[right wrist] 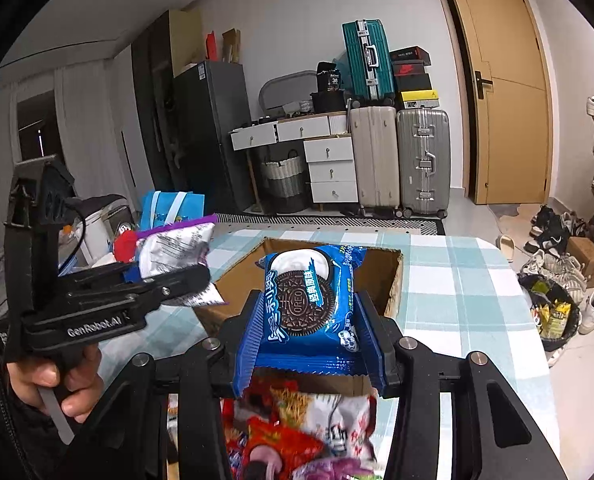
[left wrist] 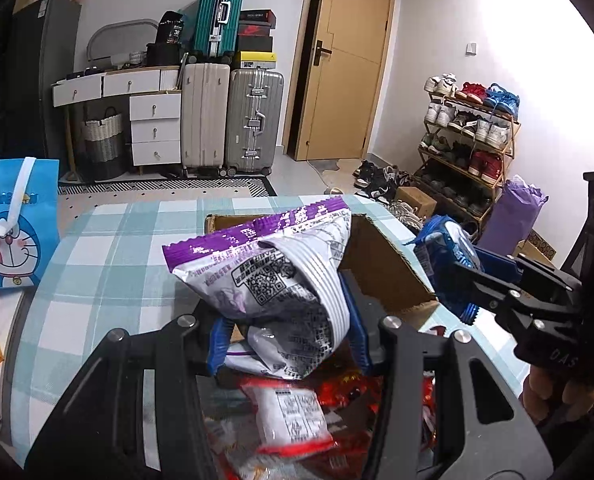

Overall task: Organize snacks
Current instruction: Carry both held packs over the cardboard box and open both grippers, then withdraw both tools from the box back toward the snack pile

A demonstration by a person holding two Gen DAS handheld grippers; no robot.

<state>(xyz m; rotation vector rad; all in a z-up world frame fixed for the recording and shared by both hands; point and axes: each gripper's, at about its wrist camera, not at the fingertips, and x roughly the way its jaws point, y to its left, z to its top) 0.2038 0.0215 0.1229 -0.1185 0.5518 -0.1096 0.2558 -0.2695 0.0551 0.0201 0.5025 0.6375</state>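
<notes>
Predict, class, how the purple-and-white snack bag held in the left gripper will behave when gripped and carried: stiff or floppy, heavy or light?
Probably floppy: the purple-and-white snack bag creases and folds where the left gripper pinches it. Likely light for its size, since it stands puffed above the grip without sagging. Its glossy film may be slippery.

Oreo packet (right wrist: 311, 298) above cardboard box (right wrist: 391, 286)

Glossy crinkled foil-plastic on purple snack bag (left wrist: 281, 280); shiny blue Oreo wrapper (right wrist: 313, 300); matt brown cardboard box (right wrist: 393, 280); checked cloth tablecloth (left wrist: 109, 264); matt black plastic grippers.
</notes>
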